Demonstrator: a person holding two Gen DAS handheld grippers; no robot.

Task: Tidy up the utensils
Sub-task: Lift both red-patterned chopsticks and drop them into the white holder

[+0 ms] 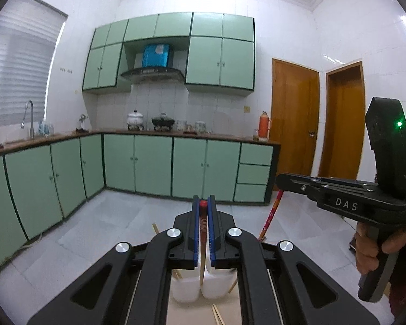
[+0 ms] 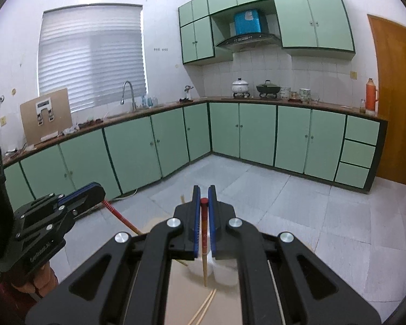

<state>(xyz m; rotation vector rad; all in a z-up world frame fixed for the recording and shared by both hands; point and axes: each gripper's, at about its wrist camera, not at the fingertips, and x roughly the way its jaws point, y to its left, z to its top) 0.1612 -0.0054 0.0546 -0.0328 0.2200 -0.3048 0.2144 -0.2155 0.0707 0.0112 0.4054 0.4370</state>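
Jaws of both the left gripper (image 1: 203,214) and right gripper (image 2: 203,203) are pinched tight, each clamping a red-topped chopstick (image 1: 202,233) upright, tip down, apparently to drop into the white containers (image 1: 200,287) just below.

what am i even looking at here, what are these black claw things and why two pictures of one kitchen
No robot here: a person holds a handheld gripper in each hand, each with a fisheye camera looking along its jaws. One picture is from the left gripper, the other from the right gripper. Each is shut on a red-topped chopstick that hangs down. Below are white plastic containers and loose wooden chopsticks on a tan surface. The green cabinets are just background.
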